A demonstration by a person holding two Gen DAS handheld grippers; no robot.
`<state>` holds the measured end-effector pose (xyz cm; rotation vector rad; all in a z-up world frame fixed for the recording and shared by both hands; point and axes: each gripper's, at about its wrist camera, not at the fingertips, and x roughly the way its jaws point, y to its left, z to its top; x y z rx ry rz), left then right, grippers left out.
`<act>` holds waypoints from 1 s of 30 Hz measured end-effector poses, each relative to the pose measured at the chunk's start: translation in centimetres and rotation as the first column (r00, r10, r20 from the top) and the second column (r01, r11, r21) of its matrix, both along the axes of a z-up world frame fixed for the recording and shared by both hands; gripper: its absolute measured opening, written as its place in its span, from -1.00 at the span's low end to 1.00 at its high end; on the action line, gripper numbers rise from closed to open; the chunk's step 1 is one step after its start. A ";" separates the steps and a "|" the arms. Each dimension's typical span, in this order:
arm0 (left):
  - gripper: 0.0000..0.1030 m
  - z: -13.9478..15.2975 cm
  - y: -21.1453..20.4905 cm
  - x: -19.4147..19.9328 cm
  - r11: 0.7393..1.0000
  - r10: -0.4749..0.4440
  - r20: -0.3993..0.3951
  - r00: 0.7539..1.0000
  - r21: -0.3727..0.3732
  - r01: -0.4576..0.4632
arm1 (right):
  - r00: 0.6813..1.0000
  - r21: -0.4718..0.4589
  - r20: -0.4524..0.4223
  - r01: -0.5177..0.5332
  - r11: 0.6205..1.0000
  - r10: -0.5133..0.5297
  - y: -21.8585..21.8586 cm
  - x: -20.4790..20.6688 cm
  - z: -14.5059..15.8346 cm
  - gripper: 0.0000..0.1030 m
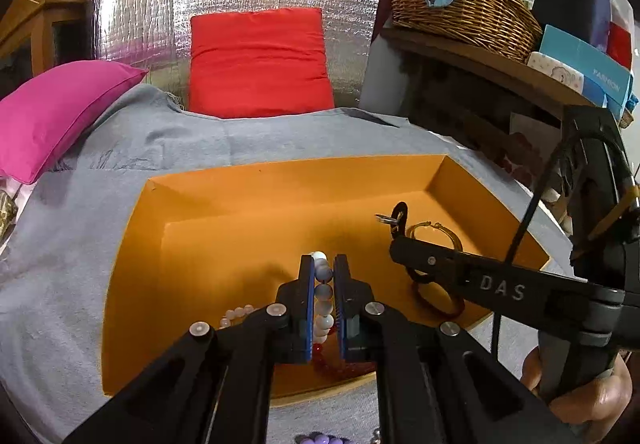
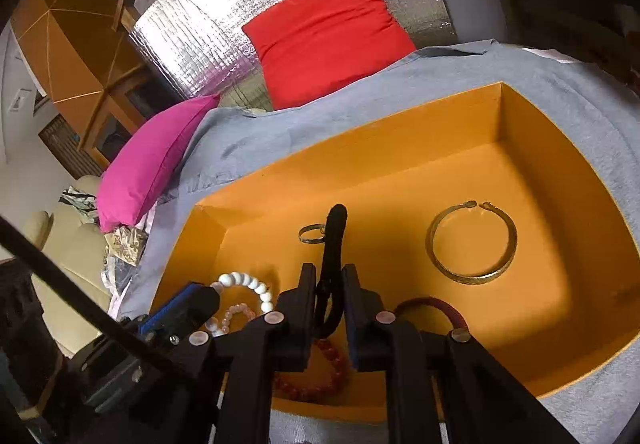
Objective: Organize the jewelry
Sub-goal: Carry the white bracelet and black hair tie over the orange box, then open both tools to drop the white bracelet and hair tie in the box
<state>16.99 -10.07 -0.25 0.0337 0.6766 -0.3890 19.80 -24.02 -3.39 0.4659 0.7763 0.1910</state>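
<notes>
An open orange box (image 1: 280, 180) (image 2: 400, 140) lies on a grey cloth. My left gripper (image 1: 323, 268) is shut on a white bead bracelet (image 1: 323, 292) (image 2: 248, 280) and holds it over the box's near left part. My right gripper (image 2: 329, 276) (image 1: 404, 244) is shut on a black loop band (image 2: 334, 240) with a silver ring (image 2: 312, 234) hanging from it, over the box's middle. In the box lie a gold bangle (image 2: 472, 240), a dark red cord bracelet (image 2: 436, 306), a red bead bracelet (image 2: 320, 372) and a pale pink bead bracelet (image 2: 236, 314).
A grey cloth (image 1: 60, 244) covers the surface. A pink cushion (image 1: 52, 112) and a red cushion (image 1: 260, 60) lie behind the box against silver foil. A wicker basket (image 1: 460, 8) stands on a shelf at the right. Purple beads (image 1: 320, 438) lie on the cloth near me.
</notes>
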 end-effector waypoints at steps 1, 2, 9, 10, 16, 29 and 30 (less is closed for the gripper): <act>-0.80 0.0 -0.1 0.0 1.000 0.005 0.000 1.000 0.011 -0.005 | 1.000 0.003 -0.002 0.008 1.000 -0.008 0.0 0.1 -0.1 -0.69; -0.74 -0.1 -0.2 -0.1 1.000 0.012 0.000 1.000 0.027 -0.012 | 1.000 0.006 -0.002 0.013 1.000 -0.013 -0.1 0.2 -0.1 -0.69; 0.22 0.9 -0.3 -1.3 0.991 0.067 0.058 0.996 0.109 -0.073 | 0.998 0.077 0.038 0.054 0.996 -0.057 -1.6 -0.4 0.5 0.09; 0.22 1.1 -0.4 -1.6 0.990 0.068 0.068 0.995 0.122 -0.076 | 0.997 0.084 0.044 0.057 0.995 -0.061 -1.8 -0.6 0.7 0.09; 0.22 2.1 -0.8 -3.2 0.977 0.069 0.116 0.991 0.194 -0.091 | 0.997 0.088 0.045 0.063 0.994 -0.068 -2.7 -1.3 1.4 0.09; 0.27 3.3 -0.7 -5.7 0.956 0.082 0.136 0.987 0.268 -0.116 | 0.997 0.030 0.058 0.053 0.998 -0.055 -3.8 -4.4 3.0 0.09; 0.27 3.4 -0.6 -6.0 0.956 0.087 0.137 0.987 0.268 -0.122 | 0.997 0.027 0.058 0.051 0.998 -0.052 -3.9 -4.7 3.0 0.09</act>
